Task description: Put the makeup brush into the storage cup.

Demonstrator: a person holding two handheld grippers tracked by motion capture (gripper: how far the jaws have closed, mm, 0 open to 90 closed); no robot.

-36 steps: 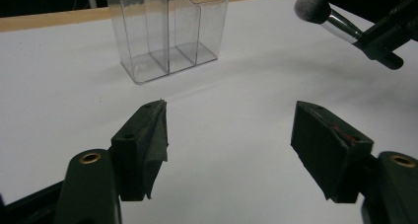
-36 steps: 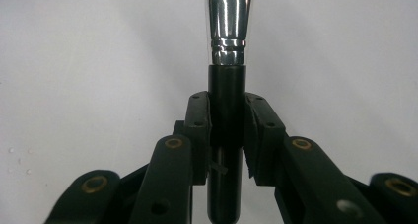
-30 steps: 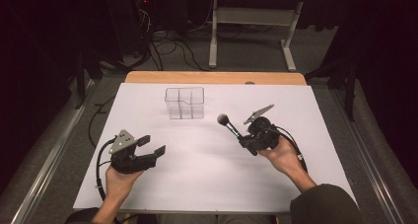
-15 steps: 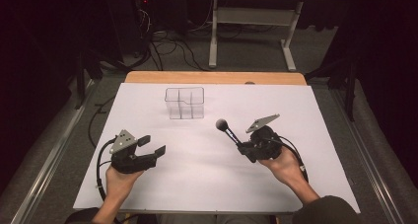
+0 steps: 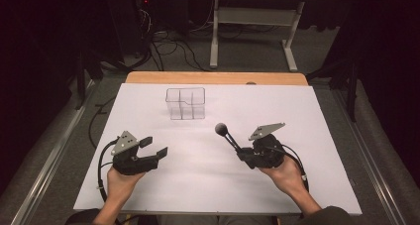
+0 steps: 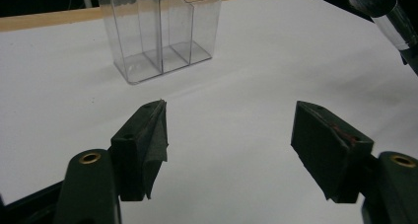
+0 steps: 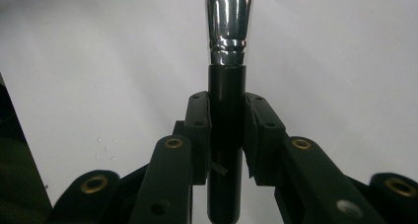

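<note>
Left gripper point(image 5: 156, 148) is resting with jaws wide apart, empty; its own view is showing the clear organizer point(image 6: 160, 31) ahead. Right gripper point(image 5: 241, 153) is clamping the brush point(image 5: 229, 137); its own view is revealing pads point(image 7: 199, 130) squeezing the black handle below the chrome ferrule.

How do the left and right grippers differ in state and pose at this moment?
The left gripper has its jaws wide apart with nothing between them; the right gripper is shut on the black-handled makeup brush with a silver ferrule. The left points toward the clear plastic compartment organiser; the right angles the brush up and left. Both are black, hand-held over the white table.
</note>
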